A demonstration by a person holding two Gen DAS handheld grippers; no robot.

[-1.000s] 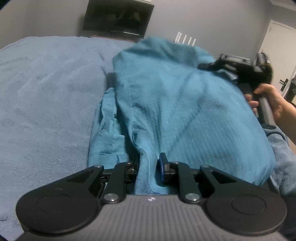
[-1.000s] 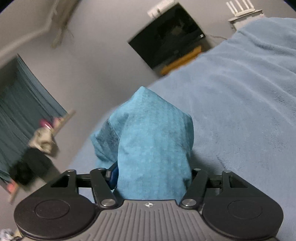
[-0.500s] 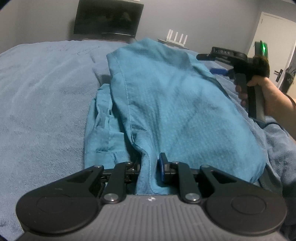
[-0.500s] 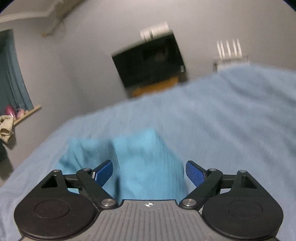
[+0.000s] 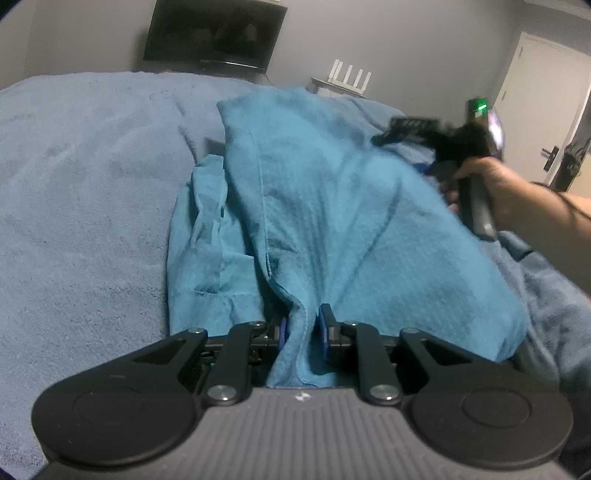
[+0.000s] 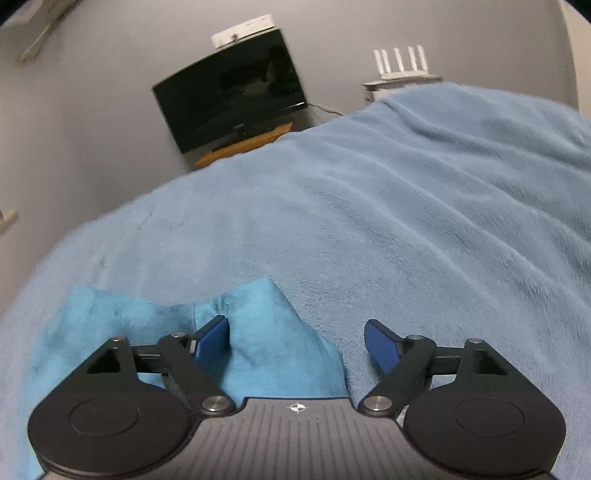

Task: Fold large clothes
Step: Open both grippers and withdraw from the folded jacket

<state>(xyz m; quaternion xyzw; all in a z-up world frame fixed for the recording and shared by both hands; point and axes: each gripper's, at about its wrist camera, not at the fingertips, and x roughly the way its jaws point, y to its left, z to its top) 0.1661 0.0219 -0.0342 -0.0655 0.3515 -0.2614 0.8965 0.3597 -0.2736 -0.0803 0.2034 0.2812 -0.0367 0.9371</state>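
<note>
Teal garment, rumpled, half-folded

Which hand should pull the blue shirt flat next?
Probably left. The left gripper has its jaws shut on the teal shirt hem; the right gripper is open, holding nothing.

- Shirt lies on the bed, folded over itself.
- TV stands past the bed's far edge.
- Router sits right of the TV.
- Door is at far right.
</note>
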